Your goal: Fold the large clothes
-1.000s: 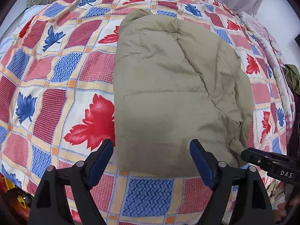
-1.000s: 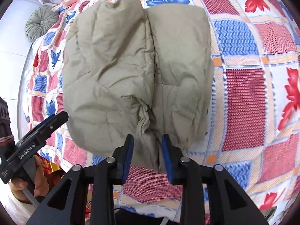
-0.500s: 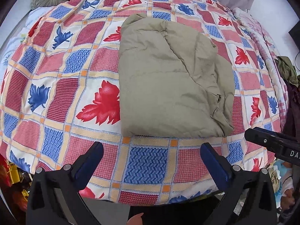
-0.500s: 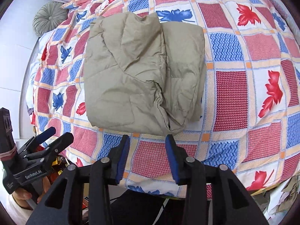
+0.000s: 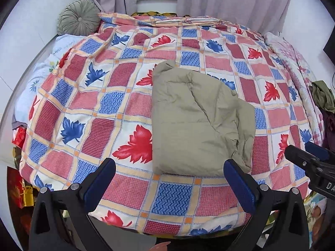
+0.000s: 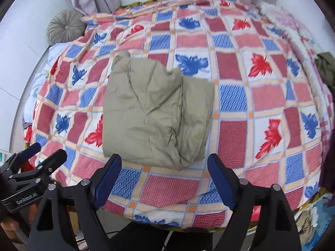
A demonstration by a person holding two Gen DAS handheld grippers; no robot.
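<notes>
Your left gripper (image 5: 169, 185): jaws spread wide, blue pads facing each other, nothing between them and nothing touched. It hangs above the near edge of the bed, pointing steeply down, with only the bedspread (image 5: 83, 108) seen through the gap.

Your right gripper (image 6: 164, 178): jaws apart, a little less wide than the left, and they have just been opening. Nothing sits between the pads; they touch no cloth. In the left wrist view its black body shows at the right edge.

Folded garment (image 5: 194, 123): an olive-khaki padded piece, lying flat as a rough rectangle on the bedspread, near the bed's near edge and slightly right of centre. One layer laps diagonally over the other; the near right corner (image 6: 180, 156) is bunched and creased. It lies clear of both grippers.

Bedspread: checked in red, blue and cream, with red and blue maple leaves.

Round cushion (image 5: 78, 17): grey-green, pleated, at the far left corner of the bed against the wall.

Curtain (image 5: 230, 2): pale, hanging behind the head of the bed.

Dark green cloth (image 5: 322, 96): heaped at the right side of the bed.
</notes>
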